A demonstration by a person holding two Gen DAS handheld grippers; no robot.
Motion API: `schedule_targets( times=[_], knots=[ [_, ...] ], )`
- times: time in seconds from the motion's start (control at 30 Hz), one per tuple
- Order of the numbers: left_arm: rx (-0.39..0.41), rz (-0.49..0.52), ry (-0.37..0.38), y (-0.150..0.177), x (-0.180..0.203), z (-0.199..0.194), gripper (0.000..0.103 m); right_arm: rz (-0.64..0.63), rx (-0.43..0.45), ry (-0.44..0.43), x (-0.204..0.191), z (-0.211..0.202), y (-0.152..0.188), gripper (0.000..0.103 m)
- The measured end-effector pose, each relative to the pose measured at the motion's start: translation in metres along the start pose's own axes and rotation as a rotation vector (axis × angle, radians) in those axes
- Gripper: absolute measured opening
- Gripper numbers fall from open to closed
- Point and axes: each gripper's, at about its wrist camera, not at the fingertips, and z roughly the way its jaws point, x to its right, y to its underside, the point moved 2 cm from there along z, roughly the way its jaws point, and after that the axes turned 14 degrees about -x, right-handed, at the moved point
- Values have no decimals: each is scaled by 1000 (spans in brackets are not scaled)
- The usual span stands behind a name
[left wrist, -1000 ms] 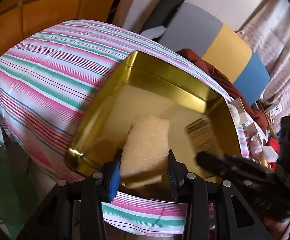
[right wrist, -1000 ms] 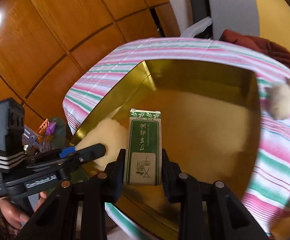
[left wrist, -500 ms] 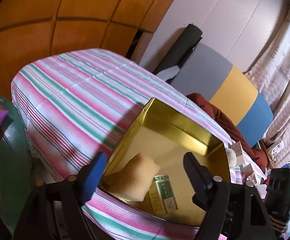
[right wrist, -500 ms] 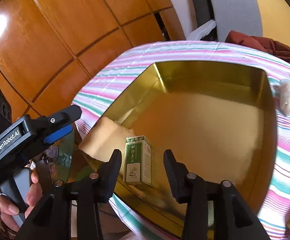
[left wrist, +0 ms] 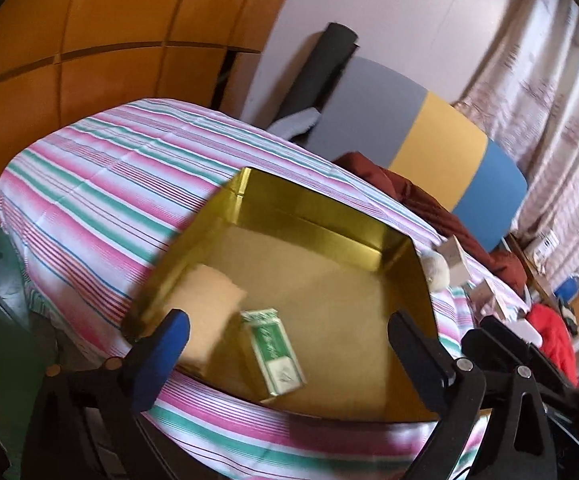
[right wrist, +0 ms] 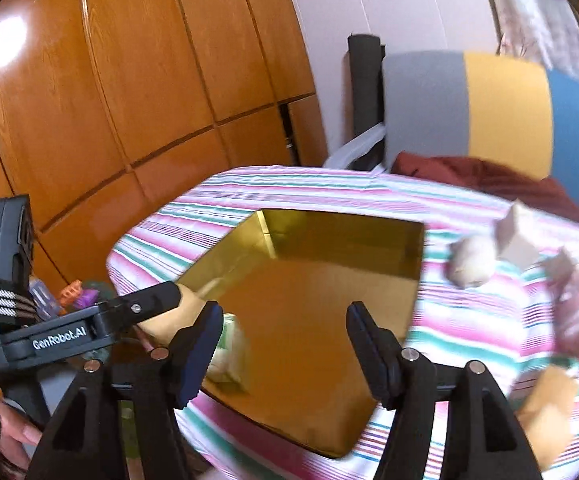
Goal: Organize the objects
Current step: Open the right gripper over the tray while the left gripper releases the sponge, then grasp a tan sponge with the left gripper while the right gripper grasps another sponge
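Your left gripper (left wrist: pixel 289 354) has its jaws spread wide and opening, nothing pinched between them; the blue pad shows on the left finger. Past the fingertips, inside the gold tin (left wrist: pixel 405 240), lie the green box (left wrist: pixel 275 350) flat on the tin floor and the tan sponge (left wrist: pixel 205 312) against the tin's left wall, just beside the box (touching or not, hard to tell with the blur). Your right gripper (right wrist: pixel 285 344) is about half open, jaws opening, nothing gripped: the green box (right wrist: pixel 229 350) sits behind its left finger, smeared by blur, and the sponge (right wrist: pixel 169 318) is partly hidden by the left gripper's finger. The tin sits on the striped tablecloth (left wrist: pixel 101 196) near the table's front edge. To the right of the tin, on the cloth, a fluffy white ball (right wrist: pixel 471 262) and a small white carton (right wrist: pixel 515 240) sit close together. Your hand (right wrist: pixel 17 436) shows at the bottom left of the right wrist view.
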Motion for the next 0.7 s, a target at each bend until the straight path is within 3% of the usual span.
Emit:
schedule_targets(
  times=[0.37,0.53,0.7],
  knots=[
    [-42,171,69,30,65,2,100,198,-15,193,109,-47,57,65],
    [-63,254,106,47,99,1,102,307,-25,221,162,-65,85,65],
    [-122,283,190,63,140,11,103,413,-45,223,200,-75,104,65]
  ],
)
